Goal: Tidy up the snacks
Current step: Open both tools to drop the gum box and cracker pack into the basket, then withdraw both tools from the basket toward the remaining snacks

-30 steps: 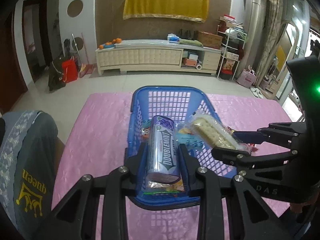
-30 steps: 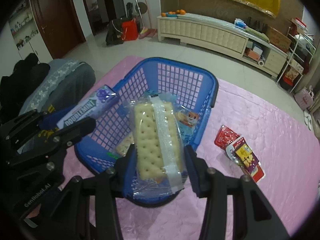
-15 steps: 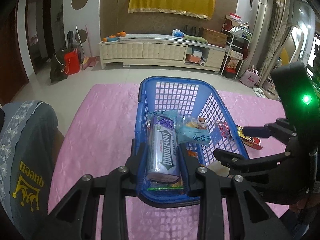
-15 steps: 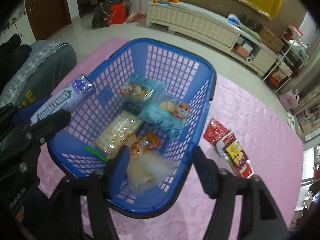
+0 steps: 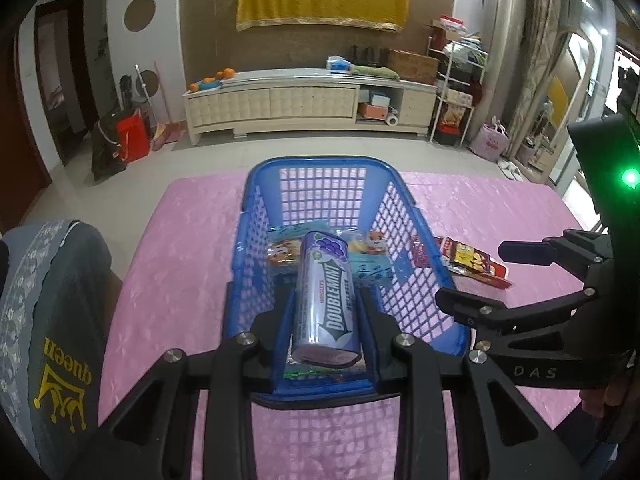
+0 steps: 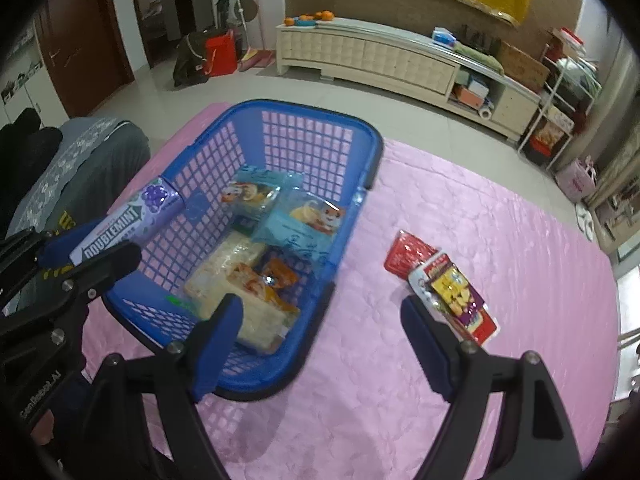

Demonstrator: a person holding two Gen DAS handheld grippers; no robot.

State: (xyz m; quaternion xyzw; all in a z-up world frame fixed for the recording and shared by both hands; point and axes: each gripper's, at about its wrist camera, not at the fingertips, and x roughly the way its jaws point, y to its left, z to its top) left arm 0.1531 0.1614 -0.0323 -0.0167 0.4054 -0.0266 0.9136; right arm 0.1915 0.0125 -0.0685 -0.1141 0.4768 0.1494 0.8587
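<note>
Both tools are matte black plastic frames with open triangular cut-outs and round silver screws at the joints. The left gripper [image 5: 326, 316] carries dark blue pads on its fingers [image 5: 370, 320]; seen from the right wrist, its body bears pale lettering along the side. The right gripper [image 6: 320, 334] has the same blue pads on its fingers [image 6: 218, 332], and its body shows the letters "DAS" and a boxy black housing with a glowing green light. The person wears grey fabric [image 5: 52, 320] with pale floral trim and a yellow crown print reading "queen".
</note>
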